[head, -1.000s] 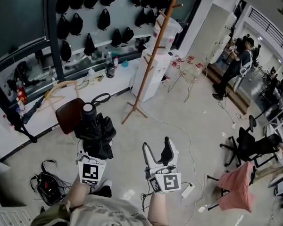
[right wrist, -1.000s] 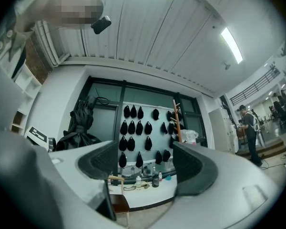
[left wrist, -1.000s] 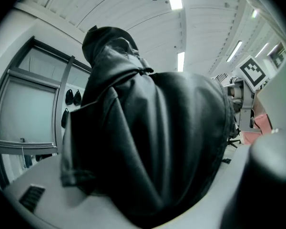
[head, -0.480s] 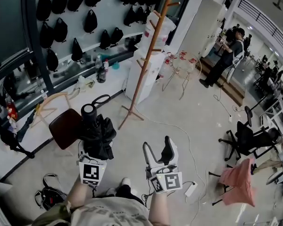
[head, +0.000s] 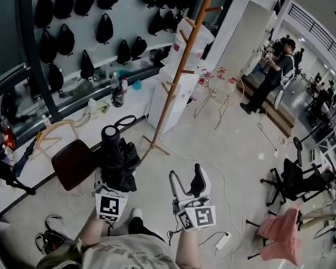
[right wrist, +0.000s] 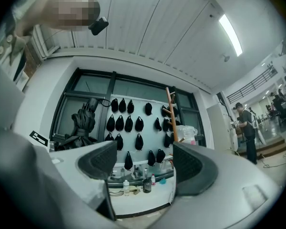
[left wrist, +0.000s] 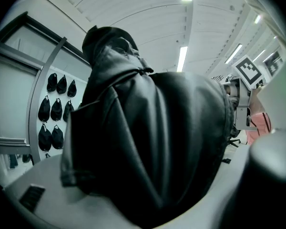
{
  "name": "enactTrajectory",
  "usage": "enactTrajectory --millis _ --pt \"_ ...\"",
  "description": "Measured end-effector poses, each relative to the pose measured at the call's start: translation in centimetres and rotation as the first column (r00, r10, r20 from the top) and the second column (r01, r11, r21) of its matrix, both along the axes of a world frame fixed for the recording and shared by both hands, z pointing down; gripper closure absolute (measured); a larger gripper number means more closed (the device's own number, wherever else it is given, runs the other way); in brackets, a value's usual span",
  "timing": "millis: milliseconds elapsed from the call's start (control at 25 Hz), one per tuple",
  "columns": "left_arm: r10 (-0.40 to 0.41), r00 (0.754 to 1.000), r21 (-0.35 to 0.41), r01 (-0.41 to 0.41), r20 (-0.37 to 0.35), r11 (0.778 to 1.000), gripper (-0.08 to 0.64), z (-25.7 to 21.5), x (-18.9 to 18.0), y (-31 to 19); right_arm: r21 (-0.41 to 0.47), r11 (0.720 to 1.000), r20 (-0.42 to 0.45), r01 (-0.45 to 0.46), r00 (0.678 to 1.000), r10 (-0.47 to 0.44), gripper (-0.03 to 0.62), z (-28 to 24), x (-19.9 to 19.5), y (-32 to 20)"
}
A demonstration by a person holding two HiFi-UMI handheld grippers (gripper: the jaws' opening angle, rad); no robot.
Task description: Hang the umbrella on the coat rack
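Observation:
A folded black umbrella (head: 119, 160) stands upright in my left gripper (head: 113, 187), which is shut on its lower part. Its round handle cap and strap loop (head: 125, 121) point up. In the left gripper view the umbrella's (left wrist: 148, 142) fabric fills the frame and hides the jaw tips. My right gripper (head: 191, 185) is beside it on the right, open, with nothing between its dark pads (right wrist: 105, 159). The wooden coat rack (head: 182, 72) rises ahead, slightly right of the umbrella, with its feet (head: 153, 144) on the floor. The right gripper view shows the rack (right wrist: 171, 113) beyond the jaws.
A dark red chair (head: 73, 164) stands just left of the umbrella. Behind the rack are a white counter (head: 101, 119) with bottles and a wall of black bags (head: 103, 27). A cable and power strip (head: 223, 240) lie on the floor on the right. A person (head: 271, 72) stands far right, near an office chair (head: 294, 178).
The whole view has moved forward: the coat rack's feet and the red chair are closer to both grippers. The umbrella stays held upright in the left gripper; the right stays open.

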State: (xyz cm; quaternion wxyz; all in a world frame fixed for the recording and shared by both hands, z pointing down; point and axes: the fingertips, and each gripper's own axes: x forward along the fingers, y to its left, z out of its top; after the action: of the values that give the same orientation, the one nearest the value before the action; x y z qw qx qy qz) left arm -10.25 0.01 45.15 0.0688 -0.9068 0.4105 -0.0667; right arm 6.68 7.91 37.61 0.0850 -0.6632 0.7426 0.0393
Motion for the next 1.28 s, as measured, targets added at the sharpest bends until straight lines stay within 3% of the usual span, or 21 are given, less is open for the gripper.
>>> enactTrajectory --millis 320,800,1120,1280 --pt "-0.022 0.999 0.025 0.022 0.028 0.999 0.221 -0.6 5.7 -7.5 0.006 0.999 0.003 0.045 0.999 -0.045 0.235 -0.5 6.0 -8.1" --pt "0.026 0.997 -0.01 -0.025 0.068 1.0 0.221 2.5 11.1 -18.4 -0.021 0.998 0.036 0.067 0.997 -0.066 0.235 1.8 9.8 -19.1" --pt "0.097 0.993 -0.056 -0.093 0.064 0.994 0.221 4.7 14.1 -26.0 0.002 0.985 0.071 0.175 0.982 -0.175 0.235 1.6 9.6 -26.7" --pt "0.14 0.987 -0.052 -0.136 0.08 0.989 0.221 5.6 15.8 -28.5 0.018 0.96 0.074 0.28 0.957 -0.28 0.235 1.3 8.4 -29.9"
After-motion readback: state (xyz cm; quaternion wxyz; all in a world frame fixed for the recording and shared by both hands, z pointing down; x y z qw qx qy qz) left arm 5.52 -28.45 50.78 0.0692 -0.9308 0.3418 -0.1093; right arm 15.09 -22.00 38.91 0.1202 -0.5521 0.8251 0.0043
